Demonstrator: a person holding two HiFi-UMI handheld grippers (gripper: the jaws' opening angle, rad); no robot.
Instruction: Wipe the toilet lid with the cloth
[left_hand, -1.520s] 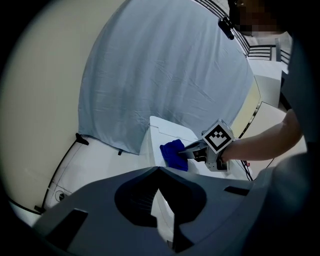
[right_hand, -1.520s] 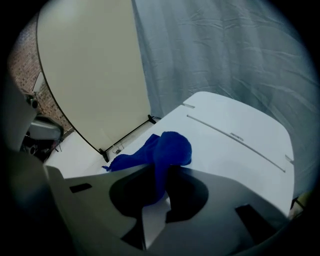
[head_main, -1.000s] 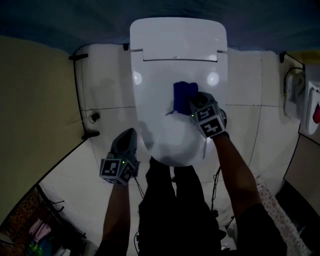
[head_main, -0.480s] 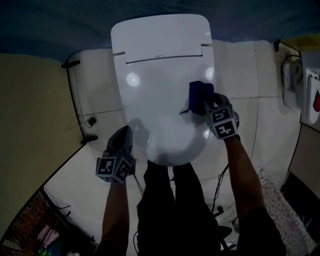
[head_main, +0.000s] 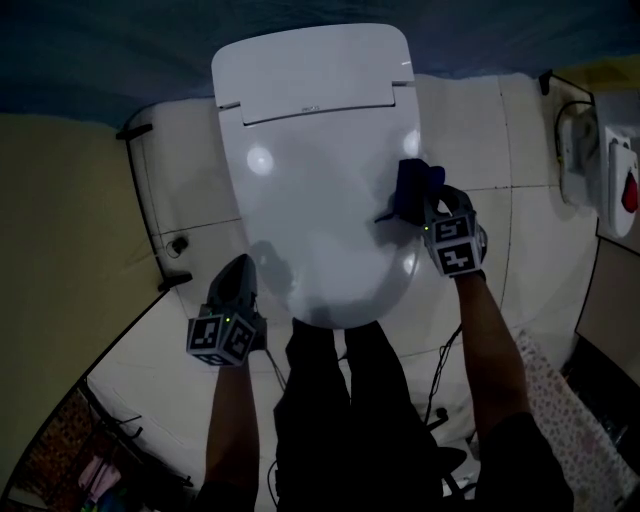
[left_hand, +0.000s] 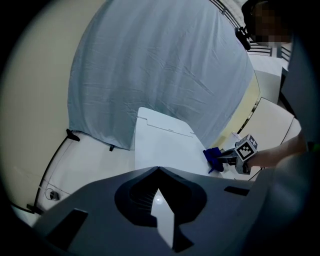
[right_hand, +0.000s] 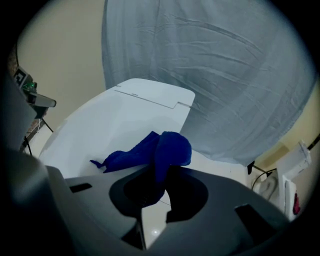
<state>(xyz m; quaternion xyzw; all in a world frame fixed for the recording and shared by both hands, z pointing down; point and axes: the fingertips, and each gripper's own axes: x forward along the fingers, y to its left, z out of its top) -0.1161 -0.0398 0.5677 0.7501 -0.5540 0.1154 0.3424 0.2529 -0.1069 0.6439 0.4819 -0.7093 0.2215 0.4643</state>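
The right gripper (head_main: 420, 208) pinches the blue cloth (head_main: 410, 186) at 3 o'clock on the white toilet lid (head_main: 315, 200). The left gripper (head_main: 241, 283) hangs at 8 o'clock, jaws pressed together, holding nothing.

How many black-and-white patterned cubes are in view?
2. One cube rides the left gripper, off the toilet lid's front left; the other cube rides the right gripper, which holds the blue cloth at the lid's right edge. None hidden.

blue cloth (head_main: 410, 188) bunched at the fingertips of the right gripper (head_main: 422, 208), resting on the white toilet lid (head_main: 320, 200); left gripper (head_main: 243, 270) fingertips just beside the lid's edge.
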